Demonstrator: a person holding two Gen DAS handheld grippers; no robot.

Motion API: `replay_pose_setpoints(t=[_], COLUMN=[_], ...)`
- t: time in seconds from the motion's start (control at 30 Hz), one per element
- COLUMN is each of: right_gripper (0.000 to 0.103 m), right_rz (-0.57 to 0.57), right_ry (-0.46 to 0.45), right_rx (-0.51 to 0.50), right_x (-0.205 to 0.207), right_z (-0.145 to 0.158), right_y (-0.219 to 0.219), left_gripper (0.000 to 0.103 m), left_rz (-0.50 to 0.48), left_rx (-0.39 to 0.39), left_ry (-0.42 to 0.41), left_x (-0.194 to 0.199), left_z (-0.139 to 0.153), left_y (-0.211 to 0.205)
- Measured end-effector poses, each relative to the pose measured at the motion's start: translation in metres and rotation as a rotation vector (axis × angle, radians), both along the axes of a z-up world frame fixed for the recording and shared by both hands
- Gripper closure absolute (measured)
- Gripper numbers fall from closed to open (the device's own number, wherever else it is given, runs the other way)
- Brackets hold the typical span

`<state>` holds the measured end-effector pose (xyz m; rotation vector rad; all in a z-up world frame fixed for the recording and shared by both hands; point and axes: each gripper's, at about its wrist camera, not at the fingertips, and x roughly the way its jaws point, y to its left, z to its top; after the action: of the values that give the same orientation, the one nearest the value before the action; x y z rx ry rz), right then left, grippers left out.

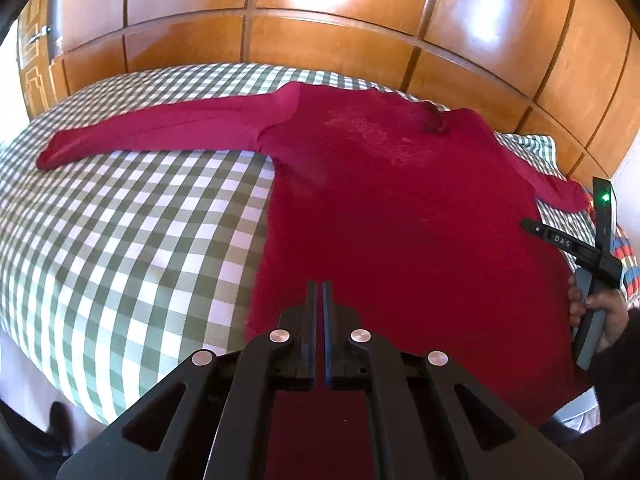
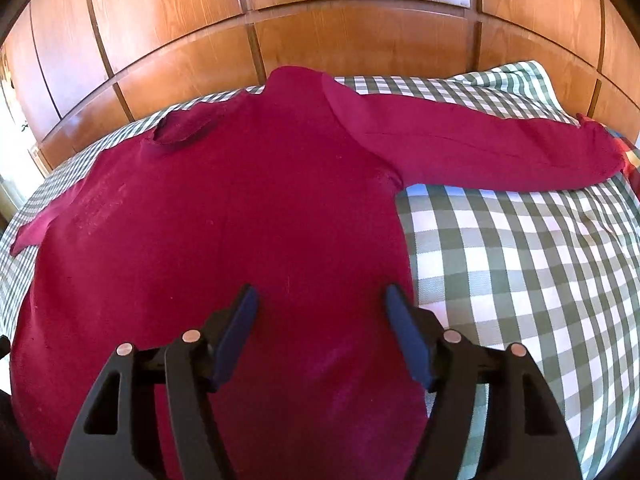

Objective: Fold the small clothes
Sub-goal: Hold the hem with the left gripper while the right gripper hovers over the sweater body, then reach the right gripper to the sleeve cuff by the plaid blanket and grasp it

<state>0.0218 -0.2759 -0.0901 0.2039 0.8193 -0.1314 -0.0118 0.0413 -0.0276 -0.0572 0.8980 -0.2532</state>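
The dark red long-sleeved knit sweater (image 1: 380, 208) is laid flat, front up, on a bed covered with a green-and-white checked sheet (image 1: 132, 232), with a glossy wooden panelled wall (image 1: 320, 32) behind it. Both sleeves are spread out to the sides and the collar (image 2: 176, 132) is turned toward the wall. No fold is seen yet, so the task is judged to be at its start.

The left gripper (image 1: 319, 292) is clenched with nothing between its fingers and is held above the lower body of the garment. The right gripper (image 2: 320, 304) is released, its blue-padded fingers (image 2: 404, 332) spread wide over the hem area near the right side seam, with no fabric pinched.

The sweater is judged to be light, soft and limp: it will drape and sag when lifted, and single layers may slip apart. A hold is best taken at a sleeve cuff (image 2: 600, 152) or at the shoulder and hem corners, both layers being pinched together so the fold stays even.
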Motion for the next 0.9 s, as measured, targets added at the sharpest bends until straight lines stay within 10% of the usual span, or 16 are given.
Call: replay_pose_setpoints(t=[0.9], right_gripper=[0.031], right_rz=[-0.09], right_ry=[-0.092], right_rx=[0.112], right_x=[-0.027], right_z=[0.04], right_y=[-0.032], left_gripper=[0.103], left_rz=[-0.056], left_rx=[-0.045], left_ry=[-0.052], left_x=[-0.01], left_z=[0.011], left_y=[-0.013])
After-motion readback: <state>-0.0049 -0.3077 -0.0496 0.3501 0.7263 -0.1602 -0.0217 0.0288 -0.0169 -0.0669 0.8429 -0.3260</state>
